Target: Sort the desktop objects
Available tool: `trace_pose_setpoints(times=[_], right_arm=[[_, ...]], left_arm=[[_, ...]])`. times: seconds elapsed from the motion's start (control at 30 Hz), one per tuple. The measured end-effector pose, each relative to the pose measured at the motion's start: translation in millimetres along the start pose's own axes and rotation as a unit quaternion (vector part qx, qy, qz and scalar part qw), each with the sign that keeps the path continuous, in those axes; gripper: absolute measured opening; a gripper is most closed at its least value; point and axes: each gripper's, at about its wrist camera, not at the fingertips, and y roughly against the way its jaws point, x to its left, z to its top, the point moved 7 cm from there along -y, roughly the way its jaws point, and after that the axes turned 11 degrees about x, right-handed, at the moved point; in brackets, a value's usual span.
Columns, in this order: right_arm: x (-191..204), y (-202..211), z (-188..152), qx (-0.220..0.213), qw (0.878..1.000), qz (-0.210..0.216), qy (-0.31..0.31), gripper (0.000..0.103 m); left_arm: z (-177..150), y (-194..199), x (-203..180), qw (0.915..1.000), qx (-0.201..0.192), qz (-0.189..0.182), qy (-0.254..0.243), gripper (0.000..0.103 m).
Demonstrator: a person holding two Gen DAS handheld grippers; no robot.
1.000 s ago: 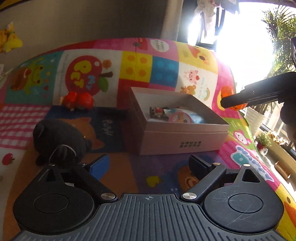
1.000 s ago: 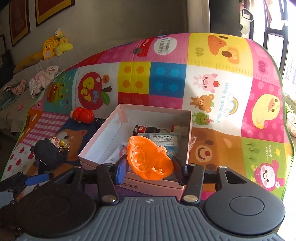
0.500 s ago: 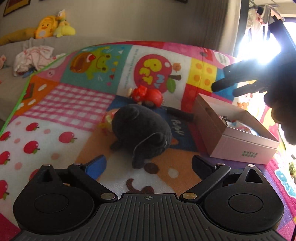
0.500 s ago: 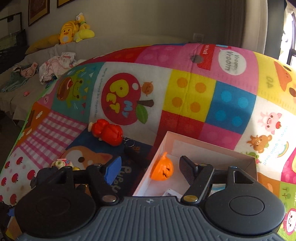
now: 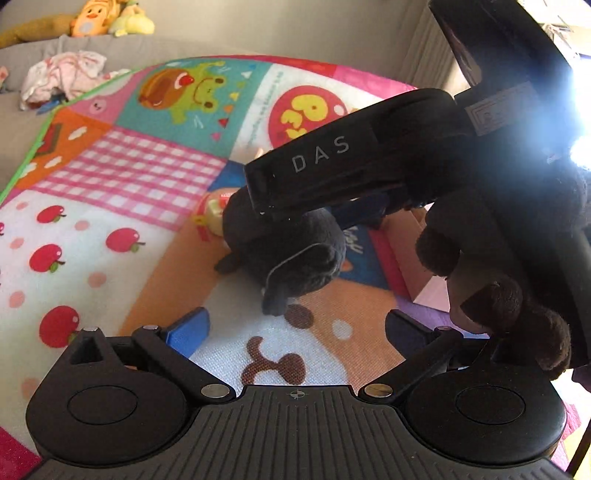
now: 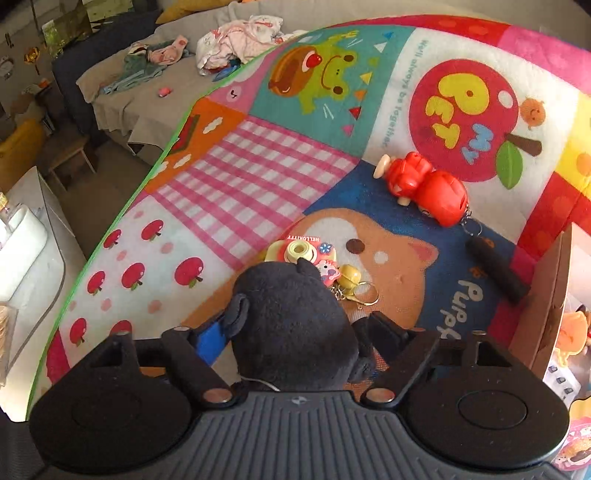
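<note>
A black plush toy (image 6: 295, 325) lies on the colourful play mat (image 6: 258, 177). My right gripper (image 6: 295, 332) is open with its jaws on either side of the plush, not closed on it. In the left wrist view the plush (image 5: 291, 254) lies ahead of my open, empty left gripper (image 5: 295, 328), with the right gripper's black body (image 5: 351, 166) over it. A red toy keychain (image 6: 428, 188), a small Hello Kitty camera keychain (image 6: 306, 254) and a black stick (image 6: 498, 269) lie on the mat. The pink box (image 6: 550, 295) at the right holds the orange pumpkin (image 6: 572, 328).
A grey sofa (image 6: 147, 85) with clothes and yellow plush toys (image 5: 107, 18) stands beyond the mat's green edge. A white cabinet (image 6: 26, 240) is at the far left. A gloved hand (image 5: 517, 277) fills the right of the left wrist view.
The orange pumpkin left the right gripper and now lies in the box. The right gripper moved left and down over the black plush. The left gripper swung left toward the plush.
</note>
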Motion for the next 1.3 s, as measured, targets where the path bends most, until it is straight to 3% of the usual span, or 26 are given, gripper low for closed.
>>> trace_pose_setpoints(times=[0.2,0.3,0.43,0.5,0.6,0.67,0.9,1.03,1.13,1.23,1.3], right_arm=[[-17.0,28.1,-43.0,-0.006,0.999,-0.039,0.019,0.065],[-34.4,52.2,-79.7,-0.011,0.999,-0.048,-0.012,0.064],[-67.8,87.5,-135.2,-0.028,0.995,-0.051,-0.075,0.064],[-84.0,100.4,-163.3,-0.038,0.991,-0.080,-0.097,0.064],[-104.4,114.6,-197.4,-0.065,0.977,-0.166,-0.115,0.064],[-113.6,118.9,-215.2,-0.088,0.967,-0.199,-0.130,0.065],[-121.0,114.0,-249.4,-0.155,0.951,-0.188,-0.192,0.081],[-113.8,108.1,-260.9,-0.179,0.945,-0.180,-0.205,0.089],[-112.9,103.8,-261.4,-0.179,0.943,-0.188,-0.208,0.091],[-113.5,105.6,-262.8,-0.188,0.941,-0.186,-0.213,0.099],[-114.5,104.6,-263.3,-0.189,0.942,-0.177,-0.213,0.100]], left_arm=[[-4.7,1.9,-10.6,0.9985,0.008,-0.043,-0.032,0.103],[-7.7,-0.1,-13.0,0.9972,0.022,-0.061,-0.037,0.103],[-10.3,-1.2,-17.5,0.9968,0.024,-0.058,-0.050,0.103],[-9.9,-3.8,-18.1,0.9968,0.030,-0.055,-0.049,0.103],[-8.0,-7.8,-17.4,0.9969,0.037,-0.049,-0.050,0.103],[-8.9,-9.0,-20.1,0.9968,0.039,-0.038,-0.059,0.103],[-0.3,-8.3,-19.9,0.9970,0.024,0.032,-0.067,0.103],[28.5,-12.1,-14.1,0.9914,-0.005,0.106,-0.076,0.103],[57.8,-30.2,-4.1,0.9870,-0.010,0.152,-0.053,0.103],[81.9,-48.7,9.5,0.9847,-0.012,0.172,-0.028,0.103],[92.1,-57.7,19.1,0.9862,-0.001,0.166,0.001,0.103]])
